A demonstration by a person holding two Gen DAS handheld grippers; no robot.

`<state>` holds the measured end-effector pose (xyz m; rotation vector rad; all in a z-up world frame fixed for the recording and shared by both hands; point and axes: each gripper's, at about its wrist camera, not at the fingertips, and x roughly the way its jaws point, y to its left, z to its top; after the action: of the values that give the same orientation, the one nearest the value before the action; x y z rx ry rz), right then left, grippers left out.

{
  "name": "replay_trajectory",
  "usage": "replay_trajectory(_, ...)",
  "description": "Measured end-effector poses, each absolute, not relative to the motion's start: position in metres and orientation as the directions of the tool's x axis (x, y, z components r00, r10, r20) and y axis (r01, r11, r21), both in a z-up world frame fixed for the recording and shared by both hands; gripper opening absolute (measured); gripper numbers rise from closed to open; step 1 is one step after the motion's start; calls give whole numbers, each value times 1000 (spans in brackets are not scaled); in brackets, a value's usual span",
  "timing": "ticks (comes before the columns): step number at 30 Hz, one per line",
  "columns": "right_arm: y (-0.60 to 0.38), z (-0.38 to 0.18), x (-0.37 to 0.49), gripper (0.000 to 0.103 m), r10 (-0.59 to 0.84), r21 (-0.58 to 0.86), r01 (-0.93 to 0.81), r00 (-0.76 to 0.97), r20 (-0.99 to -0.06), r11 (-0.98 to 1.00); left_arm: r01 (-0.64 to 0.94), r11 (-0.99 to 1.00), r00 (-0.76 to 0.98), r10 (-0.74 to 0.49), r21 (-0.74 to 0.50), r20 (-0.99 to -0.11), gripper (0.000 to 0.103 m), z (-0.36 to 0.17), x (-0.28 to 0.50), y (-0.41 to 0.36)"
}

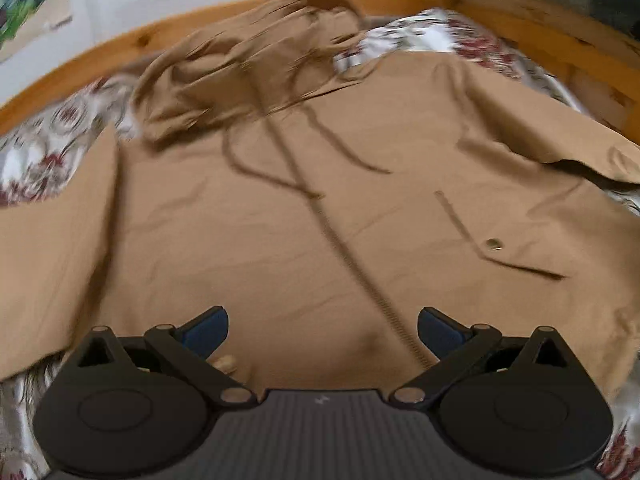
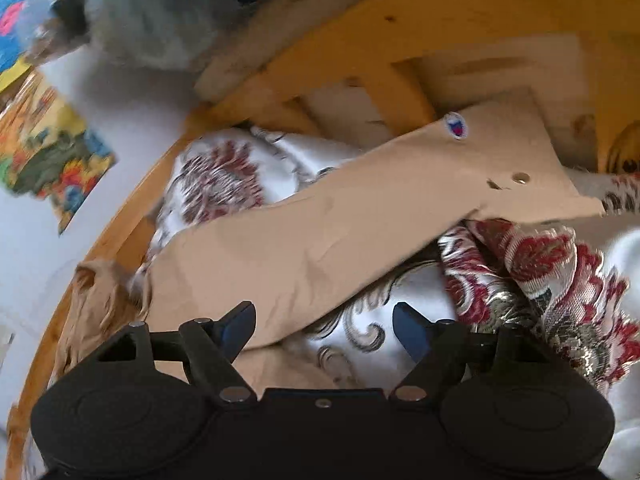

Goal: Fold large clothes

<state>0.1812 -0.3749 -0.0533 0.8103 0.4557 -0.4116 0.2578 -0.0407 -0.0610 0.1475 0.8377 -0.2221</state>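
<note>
A tan hooded jacket (image 1: 304, 208) lies spread front-up on a bed, zipper running down its middle, hood (image 1: 240, 68) bunched at the far end, drawstrings loose on the chest. My left gripper (image 1: 323, 330) hovers open over the jacket's lower front, nothing between its blue pads. In the right wrist view one tan sleeve (image 2: 320, 236) stretches away across the bedspread, its cuff (image 2: 516, 168) with a small round logo and a snap. My right gripper (image 2: 324, 330) stands open just above the sleeve's near edge, the left pad over tan cloth, the right pad over bedspread.
A white bedspread with dark red flower patterns (image 1: 36, 156) covers the bed and lies rumpled at right (image 2: 540, 272). A wooden bed frame (image 1: 132, 40) curves around the far side, with wooden slats (image 2: 400, 92). Colourful pictures (image 2: 52, 152) hang on the white wall.
</note>
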Motion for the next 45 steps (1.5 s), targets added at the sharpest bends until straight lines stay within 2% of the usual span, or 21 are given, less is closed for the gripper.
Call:
replay_trajectory(3,-377,-56,181,73,-247,597,540,828,-503,594,239,969,633,-106,64,-767,103,-64,253,-20)
replay_trajectory(5,-384,-55,183,65,-303,599,581,808,-505,551,229,968,632,-67,103,-772,103,-64,248,-7)
replay_trajectory(8,-397,-56,188,42,-385,616,660,752,-535,430,178,976,643,-19,126,-766,103,-61,240,10)
replay_trajectory(10,-398,-54,191,17,-453,586,710,703,-549,391,149,982,642,-10,112,-767,103,-58,235,20)
replay_trajectory(12,-388,-45,198,12,-512,529,725,687,-516,441,140,985,641,-12,102,-767,103,-55,231,27)
replay_trajectory(15,-356,-20,213,7,-603,372,705,709,-365,604,135,987,654,-23,86,-756,103,-49,225,37)
replay_trajectory(19,-301,21,249,2,-547,118,557,830,-104,822,113,990,667,-16,80,-745,102,-43,228,47)
replay_trajectory(22,-239,41,276,1,-356,-128,361,933,59,924,80,996,687,-19,49,-727,103,-38,234,58)
replay_trajectory(24,-188,38,290,1,-158,-324,179,983,91,929,48,999,702,-22,17,-712,102,-33,239,68)
replay_trajectory(26,-140,22,295,1,38,-503,-16,999,33,864,15,1000,718,-26,-22,-695,102,-28,243,79)
replay_trajectory(29,-76,-30,288,1,238,-728,-276,958,-158,628,-31,997,744,-27,-75,-667,102,-22,247,98)
replay_trajectory(32,-48,-78,274,2,282,-763,-442,896,-344,472,-53,995,757,-16,-85,-653,102,-19,249,115)
replay_trajectory(34,-44,-98,272,9,278,-713,-540,842,-463,447,-57,996,755,-5,-74,-655,102,-19,251,123)
replay_trajectory(35,-46,-101,272,10,279,-684,-571,820,-499,454,-57,996,754,-1,-68,-657,102,-20,252,125)
replay_trajectory(36,-45,-103,270,15,282,-653,-596,800,-529,467,-58,996,753,2,-63,-659,102,-20,253,127)
replay_trajectory(37,-48,-103,267,33,283,-611,-618,779,-559,494,-58,996,750,3,-62,-661,102,-22,255,129)
replay_trajectory(39,-60,-97,266,55,300,-522,-637,750,-589,567,-55,997,745,0,-61,-667,102,-24,259,129)
replay_trajectory(41,-64,-91,263,58,303,-467,-631,741,-600,619,-52,996,740,-10,-71,-672,102,-27,268,124)
replay_trajectory(42,-74,-85,266,58,310,-381,-615,727,-612,690,-50,996,738,-16,-78,-674,103,-30,271,120)
replay_trajectory(43,-96,-77,270,58,317,-230,-552,718,-619,801,-45,995,735,-29,-91,-677,102,-31,277,117)
replay_trajectory(45,-127,-71,283,59,339,-27,-444,721,-605,896,-27,993,730,-58,-113,-681,102,-35,285,109)
